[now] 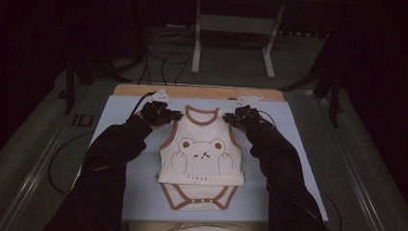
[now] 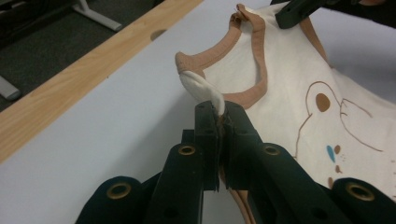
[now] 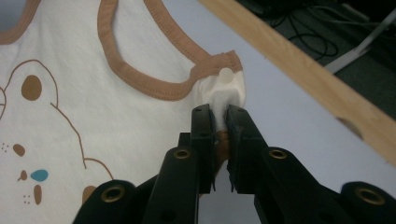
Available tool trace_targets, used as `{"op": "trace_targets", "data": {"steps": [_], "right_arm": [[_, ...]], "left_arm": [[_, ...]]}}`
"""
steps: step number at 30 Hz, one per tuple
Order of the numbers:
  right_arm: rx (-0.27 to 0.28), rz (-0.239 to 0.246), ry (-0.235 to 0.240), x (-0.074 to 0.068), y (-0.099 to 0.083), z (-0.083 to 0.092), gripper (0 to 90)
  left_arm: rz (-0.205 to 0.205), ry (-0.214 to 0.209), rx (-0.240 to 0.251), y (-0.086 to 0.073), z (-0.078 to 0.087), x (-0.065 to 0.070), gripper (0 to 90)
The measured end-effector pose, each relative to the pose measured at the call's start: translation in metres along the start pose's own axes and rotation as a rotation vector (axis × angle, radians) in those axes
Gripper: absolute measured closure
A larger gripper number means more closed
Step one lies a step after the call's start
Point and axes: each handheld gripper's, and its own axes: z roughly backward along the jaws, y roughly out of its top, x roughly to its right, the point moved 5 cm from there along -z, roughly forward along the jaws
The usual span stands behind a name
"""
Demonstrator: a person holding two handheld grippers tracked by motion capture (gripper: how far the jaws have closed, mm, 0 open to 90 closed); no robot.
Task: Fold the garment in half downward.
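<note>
Cream baby bodysuit (image 1: 201, 156), brown trim, bear print, lower part folded up.

The high view looks forward and down from above the person's side, far enough to take in the whole table (image 1: 120, 192), with the floor toward twelve o'clock. The left gripper view rides close behind its jaws, facing toward one o'clock across the bodysuit (image 2: 289, 93) neckline. The right gripper view sits equally near, facing toward eleven o'clock. Both gripper views share the neckline, the bear print and the wooden table edge (image 3: 299, 65).
</note>
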Motion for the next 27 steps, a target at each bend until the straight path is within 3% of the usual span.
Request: {"op": "trace_targets", "data": {"steps": [16, 23, 27], "right_arm": [[0.081, 0.016, -0.084, 0.016, 0.036, 0.022, 82.4], [0.102, 0.023, -0.104, 0.019, 0.046, 0.028, 82.4], [0.116, 0.016, -0.101, 0.017, 0.047, 0.03, 82.4]], "left_arm": [[-0.044, 0.066, 0.073, 0.032, 0.022, -0.002, 87.3], [-0.053, 0.086, 0.088, 0.037, 0.028, -0.003, 87.3], [-0.048, 0.073, 0.091, 0.037, 0.03, -0.002, 87.3]]}}
